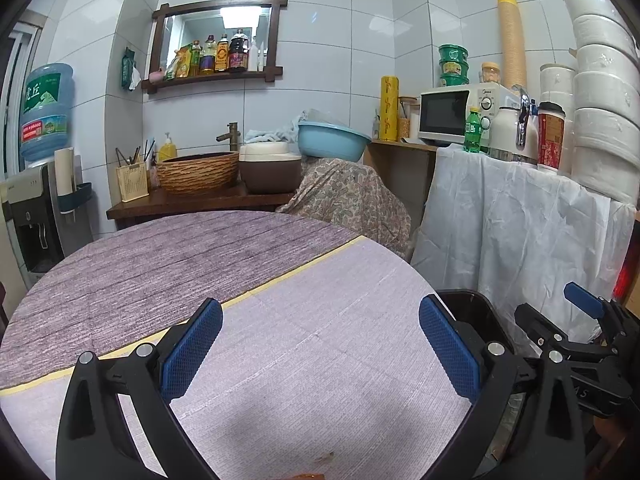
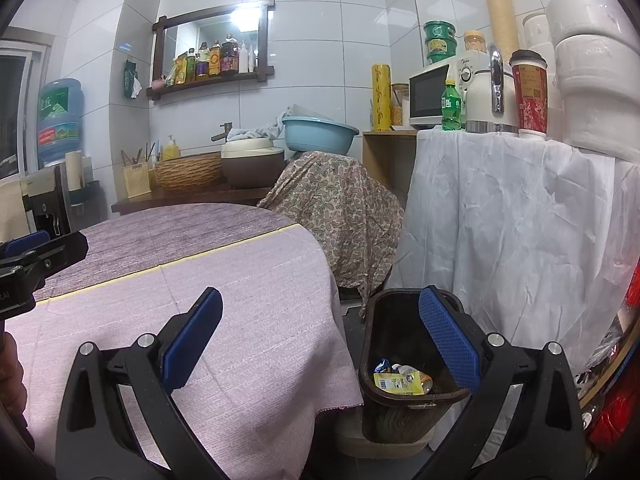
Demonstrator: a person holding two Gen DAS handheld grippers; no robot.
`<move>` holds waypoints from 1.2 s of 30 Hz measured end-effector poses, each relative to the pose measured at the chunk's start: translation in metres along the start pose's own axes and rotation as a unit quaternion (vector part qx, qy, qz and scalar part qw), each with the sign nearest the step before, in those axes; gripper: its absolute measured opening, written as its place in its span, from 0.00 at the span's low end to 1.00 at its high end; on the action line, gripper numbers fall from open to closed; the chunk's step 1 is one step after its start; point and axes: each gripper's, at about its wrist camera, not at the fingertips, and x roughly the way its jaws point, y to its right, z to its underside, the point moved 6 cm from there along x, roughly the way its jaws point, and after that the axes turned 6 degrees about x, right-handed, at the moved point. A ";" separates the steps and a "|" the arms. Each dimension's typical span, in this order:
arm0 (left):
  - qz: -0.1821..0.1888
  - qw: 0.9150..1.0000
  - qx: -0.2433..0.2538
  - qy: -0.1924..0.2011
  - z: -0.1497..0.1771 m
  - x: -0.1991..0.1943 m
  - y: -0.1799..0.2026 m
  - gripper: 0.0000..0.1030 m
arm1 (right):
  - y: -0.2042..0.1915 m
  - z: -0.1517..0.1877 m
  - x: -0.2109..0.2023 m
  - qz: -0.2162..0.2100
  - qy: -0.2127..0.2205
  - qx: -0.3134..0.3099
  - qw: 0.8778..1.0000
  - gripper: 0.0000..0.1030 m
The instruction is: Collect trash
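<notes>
both claws, left and right, are held released and empty. trash is seen in the bin off the bench's right edge. an orange scrap at the near edge is judged next, best approached low.

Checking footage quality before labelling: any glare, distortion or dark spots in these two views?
Left wrist: fisheye bends the wall tiles, ceiling light glares in the mirror, corners vignetted. Right wrist: same mirror glare, bin interior dim, a shadow under the left finger.
</notes>
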 end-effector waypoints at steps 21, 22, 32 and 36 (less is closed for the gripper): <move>0.004 1.000 -0.008 -0.008 0.002 0.001 -0.002 0.95 | 0.000 0.003 0.001 0.000 -0.003 0.002 1.000 0.94; 0.003 1.000 -0.007 -0.009 0.002 0.002 -0.002 0.95 | 0.000 0.003 0.002 0.000 -0.003 0.002 1.000 0.94; 0.003 1.000 -0.010 -0.017 0.003 0.003 -0.002 0.95 | 0.000 0.007 0.004 -0.001 -0.010 0.005 1.000 0.94; 0.002 1.000 -0.010 -0.019 0.002 0.003 -0.002 0.95 | 0.001 0.006 0.004 -0.001 -0.011 0.008 1.000 0.94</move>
